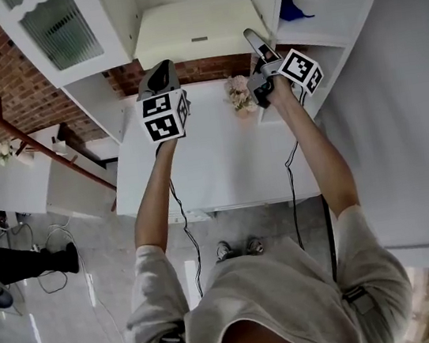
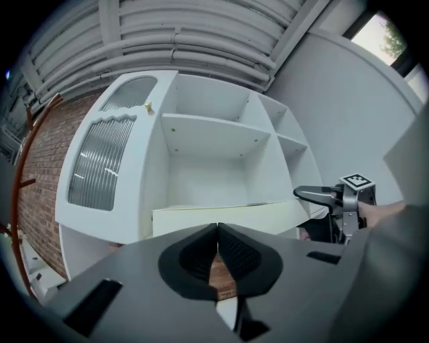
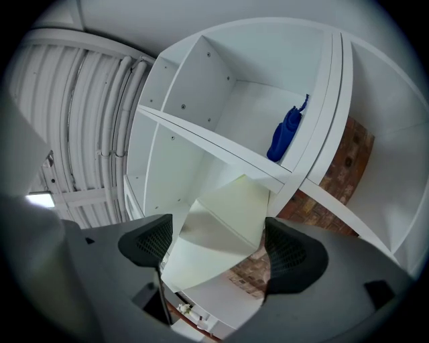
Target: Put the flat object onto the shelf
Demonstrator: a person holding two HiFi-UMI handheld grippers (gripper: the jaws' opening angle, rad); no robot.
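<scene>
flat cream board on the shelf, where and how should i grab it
Take the board by its near long edge, coming from the front, one jaw above and one below. It lies flat and thin, that edge seems to jut past the shelf, and walls block both ends.

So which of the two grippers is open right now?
The right gripper: its jaws stand wide apart, while the left gripper has its jaws pressed together with nothing between them.

Head view overhead, others face shelf (image 2: 214,137)
</scene>
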